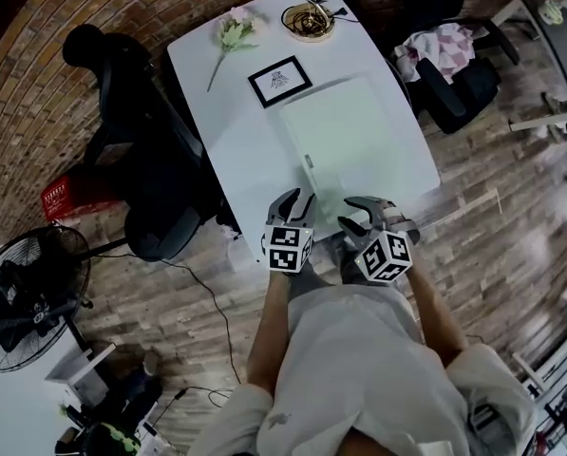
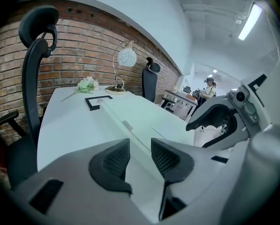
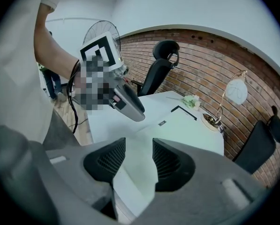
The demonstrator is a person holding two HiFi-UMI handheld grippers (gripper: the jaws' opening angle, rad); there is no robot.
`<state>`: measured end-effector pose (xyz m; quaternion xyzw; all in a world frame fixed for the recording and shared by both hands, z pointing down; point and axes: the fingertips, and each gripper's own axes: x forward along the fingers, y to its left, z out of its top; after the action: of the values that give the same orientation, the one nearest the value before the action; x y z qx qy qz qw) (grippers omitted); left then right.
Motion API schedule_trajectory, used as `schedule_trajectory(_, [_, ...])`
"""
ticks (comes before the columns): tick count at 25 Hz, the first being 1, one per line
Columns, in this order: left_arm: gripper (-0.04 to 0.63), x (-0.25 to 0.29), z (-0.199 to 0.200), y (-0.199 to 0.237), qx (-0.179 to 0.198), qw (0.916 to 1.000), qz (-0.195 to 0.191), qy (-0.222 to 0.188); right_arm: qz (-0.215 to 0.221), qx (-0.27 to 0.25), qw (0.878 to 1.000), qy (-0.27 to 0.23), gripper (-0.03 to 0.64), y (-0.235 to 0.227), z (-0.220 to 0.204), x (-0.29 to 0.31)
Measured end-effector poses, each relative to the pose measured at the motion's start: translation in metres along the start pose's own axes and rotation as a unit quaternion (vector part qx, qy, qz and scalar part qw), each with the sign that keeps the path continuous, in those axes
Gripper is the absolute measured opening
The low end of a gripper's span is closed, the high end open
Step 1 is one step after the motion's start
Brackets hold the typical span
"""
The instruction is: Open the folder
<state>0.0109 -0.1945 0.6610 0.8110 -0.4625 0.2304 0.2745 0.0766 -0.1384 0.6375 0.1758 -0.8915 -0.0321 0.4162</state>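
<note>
A pale, closed folder [image 1: 345, 136] lies flat in the middle of the white table [image 1: 226, 141], a small metal tab on its left edge. Both grippers hover side by side above the table's near edge, just short of the folder's near end. My left gripper [image 1: 297, 200] is open, and in the left gripper view the folder's [image 2: 140, 116] left edge runs through the gap of the left gripper [image 2: 140, 146]. My right gripper [image 1: 361, 215] is open too; the right gripper view shows the folder's [image 3: 177, 125] near corner beyond its empty right gripper [image 3: 139, 146] jaws.
At the table's far end are a black picture frame [image 1: 279, 81], a flower [image 1: 234, 34] and a lamp [image 1: 313, 8]. A black office chair [image 1: 141, 160] stands left of the table, another chair [image 1: 454, 74] with cloth on it to the right. A fan [image 1: 27, 293] stands on the floor.
</note>
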Motion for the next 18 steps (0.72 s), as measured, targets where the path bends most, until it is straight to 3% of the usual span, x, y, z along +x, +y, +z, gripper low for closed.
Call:
schedule_trajectory(9, [0.141, 0.004, -0.019, -0.002, -0.034, 0.9993, 0.016, 0.003, 0.052, -0.079, 0.995, 0.028, 0.196, 0.021, -0.022, 0.017])
schedule_trajectory(18, [0.141, 0.004, -0.028, -0.003, -0.05, 0.9984, 0.026, 0.002, 0.054, -0.152, 0.986, 0.043, 0.201, 0.03, -0.035, 0.033])
